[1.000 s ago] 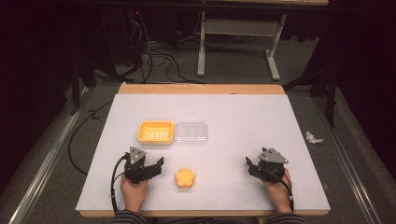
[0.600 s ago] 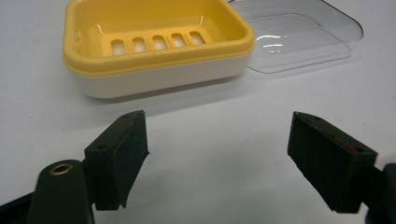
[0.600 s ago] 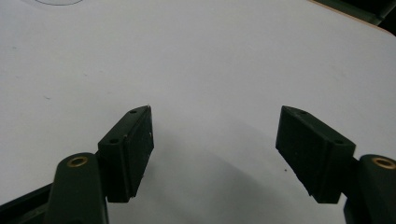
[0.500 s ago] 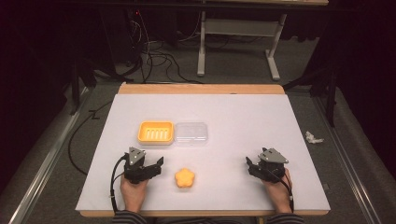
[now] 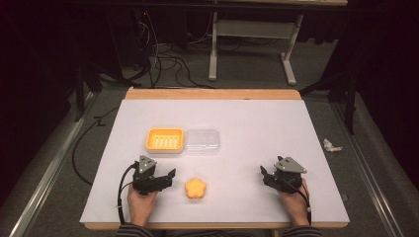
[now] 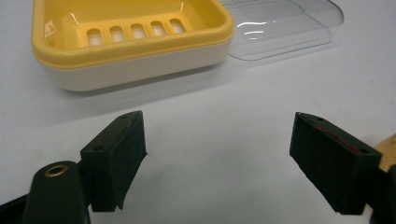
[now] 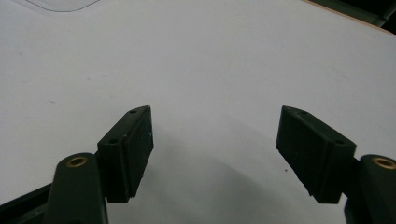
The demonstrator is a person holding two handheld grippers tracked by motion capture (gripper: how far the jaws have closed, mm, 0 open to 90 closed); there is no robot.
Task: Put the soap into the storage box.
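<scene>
A: Yellow soap dish (image 5: 165,139) sits mid-table with its clear lid (image 5: 202,141) off and touching beside it, tray exposed, presumably to receive the orange soap (image 5: 195,188).

B: Noted. Soap lies just beside the left gripper (image 5: 167,177); right gripper (image 5: 264,174) well apart. Both rest with jaws spread, empty.

Yellow soap dish (image 5: 165,140) beside clear lid (image 5: 202,141), flower-shaped soap (image 5: 195,188) nearer
</scene>
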